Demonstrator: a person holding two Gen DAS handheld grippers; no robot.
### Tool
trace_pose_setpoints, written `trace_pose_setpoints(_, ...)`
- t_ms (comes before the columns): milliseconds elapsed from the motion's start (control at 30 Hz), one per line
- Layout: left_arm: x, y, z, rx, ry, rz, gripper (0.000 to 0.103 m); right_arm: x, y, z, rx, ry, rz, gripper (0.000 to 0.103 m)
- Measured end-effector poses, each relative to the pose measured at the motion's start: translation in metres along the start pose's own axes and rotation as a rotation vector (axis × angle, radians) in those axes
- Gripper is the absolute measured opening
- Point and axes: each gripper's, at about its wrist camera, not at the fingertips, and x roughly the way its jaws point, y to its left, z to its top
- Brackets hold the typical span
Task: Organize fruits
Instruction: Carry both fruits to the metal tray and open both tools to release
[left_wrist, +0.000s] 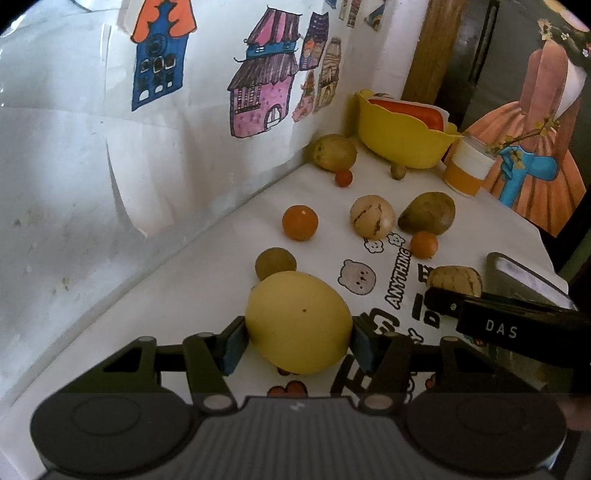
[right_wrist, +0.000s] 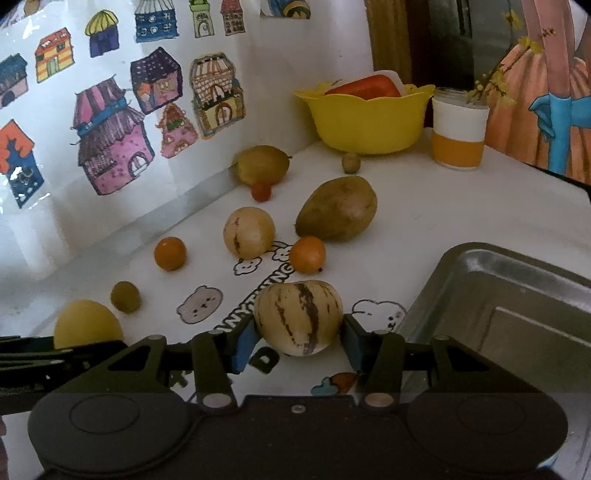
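Observation:
A big yellow round fruit sits between the blue pads of my left gripper, which is shut on it low over the white printed tablecloth. A cream fruit with brown stripes is held between the pads of my right gripper, just left of a metal tray. The left wrist view shows the striped fruit behind a right gripper finger. The yellow fruit appears at the lower left of the right wrist view.
Loose on the cloth lie a brown-green oval fruit, a round striped fruit, two oranges and a small green fruit. A yellow bowl and a cup stand at the back. A paper-covered wall runs along the left.

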Motion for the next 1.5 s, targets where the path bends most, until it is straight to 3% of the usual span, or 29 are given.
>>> trace_pose_setpoints(400, -0.023, -0.018, 0.000, 0.060, -0.026, -0.065, 0.063, -0.046, -0.006, 0.001, 0.103, -0.062, 0.075, 0.051)
trace_pose_setpoints(567, -0.025, -0.050, 0.005, 0.103, -0.029, -0.114, 0.063, -0.080, -0.034, 0.007, 0.132, -0.095, 0.027, 0.051)
trace_pose_setpoints(800, -0.011, -0.114, 0.008, 0.148, -0.016, -0.194, 0.063, -0.106, -0.105, 0.005, 0.142, -0.100, -0.105, 0.051)
trace_pose_setpoints(1100, 0.027, -0.188, 0.017, 0.190, -0.004, -0.241, 0.063, -0.097, -0.172, -0.005, 0.135, -0.085, -0.155, 0.051)
trace_pose_setpoints(1500, 0.061, -0.221, 0.010, 0.217, 0.031, -0.222, 0.063, -0.076, -0.196, -0.010, 0.071, -0.096, -0.168, 0.051)
